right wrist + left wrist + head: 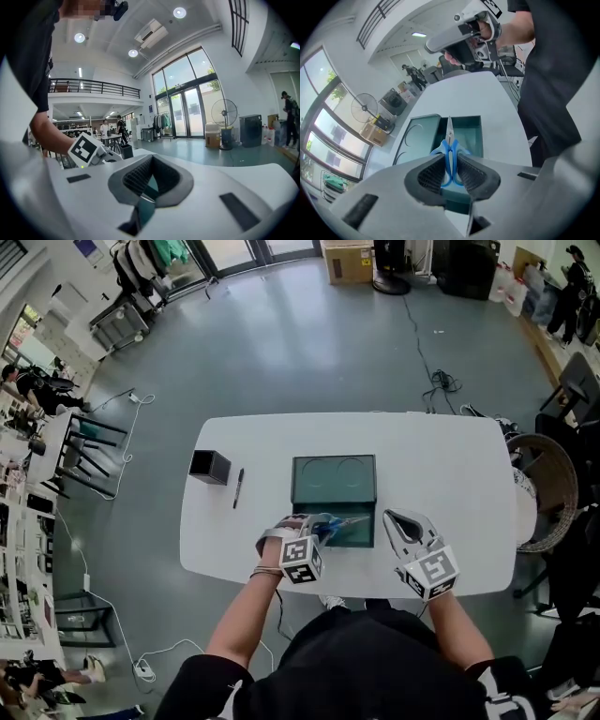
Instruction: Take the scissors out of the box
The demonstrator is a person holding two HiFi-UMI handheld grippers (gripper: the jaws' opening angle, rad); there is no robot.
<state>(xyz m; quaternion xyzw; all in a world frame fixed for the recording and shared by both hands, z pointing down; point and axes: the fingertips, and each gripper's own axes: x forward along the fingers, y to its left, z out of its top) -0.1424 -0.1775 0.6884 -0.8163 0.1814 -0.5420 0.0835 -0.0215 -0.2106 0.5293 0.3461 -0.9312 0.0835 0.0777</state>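
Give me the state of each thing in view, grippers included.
scissors: blades closed, clamped by the handles, over the box.
left gripper: shut on the scissors.
right gripper: shut, empty.
box: open.
lid: lying flat beside the box.
pen: lying on the table.

shirt (375, 662): was black, short-sleeved
left claw (319, 527): was pale grey, black ribbed pads (430, 176), black-white marker cube (300, 561)
right claw (394, 517): looked identical
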